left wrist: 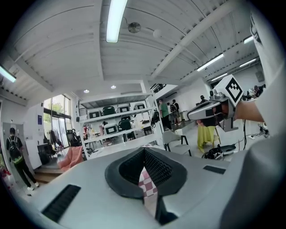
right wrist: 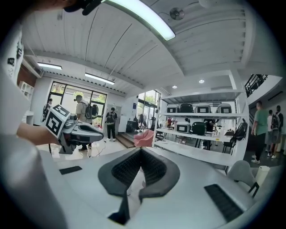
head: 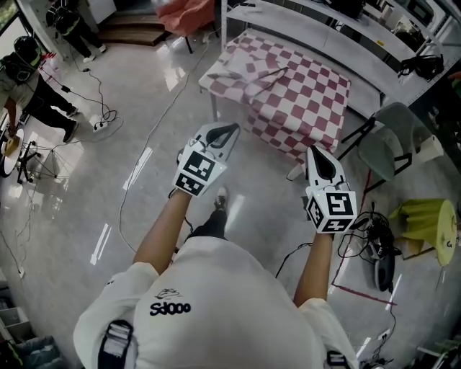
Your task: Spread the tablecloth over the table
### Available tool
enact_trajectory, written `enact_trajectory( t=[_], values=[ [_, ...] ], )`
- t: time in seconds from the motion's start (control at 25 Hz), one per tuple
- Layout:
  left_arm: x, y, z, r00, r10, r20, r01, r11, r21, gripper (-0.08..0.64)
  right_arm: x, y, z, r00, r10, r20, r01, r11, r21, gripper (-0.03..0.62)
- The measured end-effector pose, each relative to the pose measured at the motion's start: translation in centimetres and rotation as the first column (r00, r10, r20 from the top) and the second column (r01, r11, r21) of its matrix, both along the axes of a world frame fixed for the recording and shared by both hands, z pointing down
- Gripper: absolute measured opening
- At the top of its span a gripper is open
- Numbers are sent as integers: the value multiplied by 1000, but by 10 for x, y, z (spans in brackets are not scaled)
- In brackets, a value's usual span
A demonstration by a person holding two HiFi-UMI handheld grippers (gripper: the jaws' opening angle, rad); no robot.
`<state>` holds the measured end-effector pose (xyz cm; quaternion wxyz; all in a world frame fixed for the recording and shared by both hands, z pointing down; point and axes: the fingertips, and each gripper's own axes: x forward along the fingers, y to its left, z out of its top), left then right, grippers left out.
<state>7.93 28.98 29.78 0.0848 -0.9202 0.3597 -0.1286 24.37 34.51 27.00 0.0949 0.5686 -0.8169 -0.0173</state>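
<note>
A red-and-white checked tablecloth (head: 295, 86) lies over a small table at the top middle of the head view. It is rumpled near its left end and hangs down the near side. My left gripper (head: 232, 128) is held out level just short of the cloth's near left edge, jaws shut and empty. In the left gripper view the pads (left wrist: 154, 167) meet, and a strip of the checked cloth (left wrist: 147, 185) shows through the gap below them. My right gripper (head: 317, 151) hovers beside the cloth's near right corner, apart from it. Its pads (right wrist: 154, 165) are shut on nothing.
A grey chair (head: 392, 140) stands right of the table, with a yellow object (head: 425, 220) and tangled cables (head: 367, 230) on the floor nearby. White shelving (head: 346, 36) runs behind the table. A person (head: 29, 86) stands far left among cables. A pink chair (head: 187, 14) is at the back.
</note>
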Motion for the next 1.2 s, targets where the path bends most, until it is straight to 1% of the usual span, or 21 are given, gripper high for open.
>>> enact_trajectory(
  t=[0.32, 0.6, 0.96, 1.2],
  values=[
    [2, -83, 15, 1000, -1, 4, 1, 1000, -23, 28, 6, -81, 11, 1000, 12, 7, -12, 1000, -16, 21],
    [-2, -170, 14, 1000, 7, 5, -7, 999, -35, 28, 0, -166, 9, 1000, 24, -2, -25, 999, -27, 21],
    [16, -282, 15, 997, 75, -1, -75, 995, -58, 28, 9, -265, 8, 996, 87, -19, -88, 995, -45, 21],
    [24, -339, 23, 994, 110, -4, -110, 991, -73, 28, 14, -319, 13, 993, 120, -19, -121, 991, -57, 21]
  ],
)
